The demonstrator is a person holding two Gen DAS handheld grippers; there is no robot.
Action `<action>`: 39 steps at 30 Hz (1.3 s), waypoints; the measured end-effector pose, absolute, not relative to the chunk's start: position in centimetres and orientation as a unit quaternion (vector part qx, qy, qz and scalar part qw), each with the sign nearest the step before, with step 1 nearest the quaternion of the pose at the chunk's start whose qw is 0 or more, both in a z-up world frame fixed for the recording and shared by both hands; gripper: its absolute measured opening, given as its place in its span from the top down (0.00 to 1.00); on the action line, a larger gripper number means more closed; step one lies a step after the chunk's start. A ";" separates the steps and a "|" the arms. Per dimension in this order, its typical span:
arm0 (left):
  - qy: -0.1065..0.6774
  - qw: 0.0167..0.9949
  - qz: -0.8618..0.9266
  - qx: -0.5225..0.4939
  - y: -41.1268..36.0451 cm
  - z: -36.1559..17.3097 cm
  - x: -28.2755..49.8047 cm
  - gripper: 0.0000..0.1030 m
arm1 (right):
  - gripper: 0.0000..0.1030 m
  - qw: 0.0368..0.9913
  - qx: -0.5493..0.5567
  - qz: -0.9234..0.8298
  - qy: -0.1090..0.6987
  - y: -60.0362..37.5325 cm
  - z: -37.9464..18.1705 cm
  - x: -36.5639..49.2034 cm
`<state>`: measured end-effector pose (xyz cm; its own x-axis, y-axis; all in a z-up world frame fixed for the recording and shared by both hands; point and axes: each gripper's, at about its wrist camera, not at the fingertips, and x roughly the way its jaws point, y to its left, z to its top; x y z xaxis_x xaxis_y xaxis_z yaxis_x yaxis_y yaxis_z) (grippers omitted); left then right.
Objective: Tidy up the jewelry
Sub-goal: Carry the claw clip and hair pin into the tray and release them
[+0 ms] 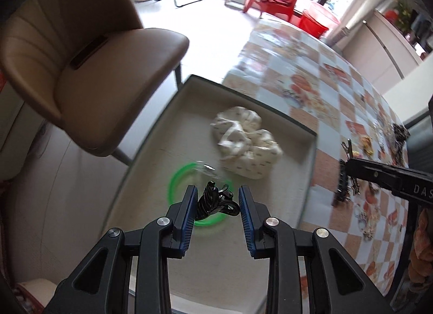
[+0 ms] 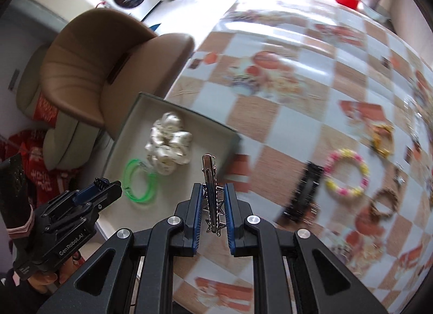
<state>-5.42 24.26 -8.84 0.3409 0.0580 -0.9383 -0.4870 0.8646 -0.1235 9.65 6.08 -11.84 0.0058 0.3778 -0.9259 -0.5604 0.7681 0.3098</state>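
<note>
Much of both views is smeared by motion blur. In the left wrist view, the near arc of the green ring (image 1: 178,178) is hidden behind the left gripper (image 1: 216,203) and the black claw clip (image 1: 215,201) held there, and a small clear object at the ring's top edge is too blurred to be identified. The tray (image 1: 167,113) is cut off below by the gripper body. In the right wrist view, the pieces scattered on the checked tablecloth (image 2: 284,124), among them a pink and yellow bead bracelet (image 2: 347,176) and a long black clip (image 2: 304,192), are blurred, and those near the right edge cannot be told apart. The hand (image 2: 46,278) holding the left gripper is cut off by the lower left edge.
</note>
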 end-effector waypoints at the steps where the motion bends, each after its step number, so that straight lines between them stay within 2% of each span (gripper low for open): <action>1: 0.546 0.794 0.178 -0.199 24.9 -9.1 -5.3 0.66 | 0.84 0.704 -0.078 0.335 0.622 6.8 -12.1 9.6; 9: 0.541 0.794 0.200 -0.193 28.3 -11.4 -2.0 0.66 | 0.84 0.701 -0.099 0.324 0.628 10.7 -15.0 10.7; 21: 0.569 0.783 0.195 -0.160 28.9 -15.1 1.6 0.66 | 0.84 0.694 -0.110 0.296 0.647 12.0 -19.5 12.4; 39: 0.576 0.777 0.205 -0.151 28.3 -15.2 1.1 0.64 | 0.83 0.689 -0.131 0.300 0.647 13.1 -21.0 12.5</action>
<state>1.14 28.30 -15.21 0.2535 0.1450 -0.9564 -0.4917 0.8707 0.0017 12.53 13.09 -20.98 -0.0173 0.2426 -0.9700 -0.5828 0.7858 0.2070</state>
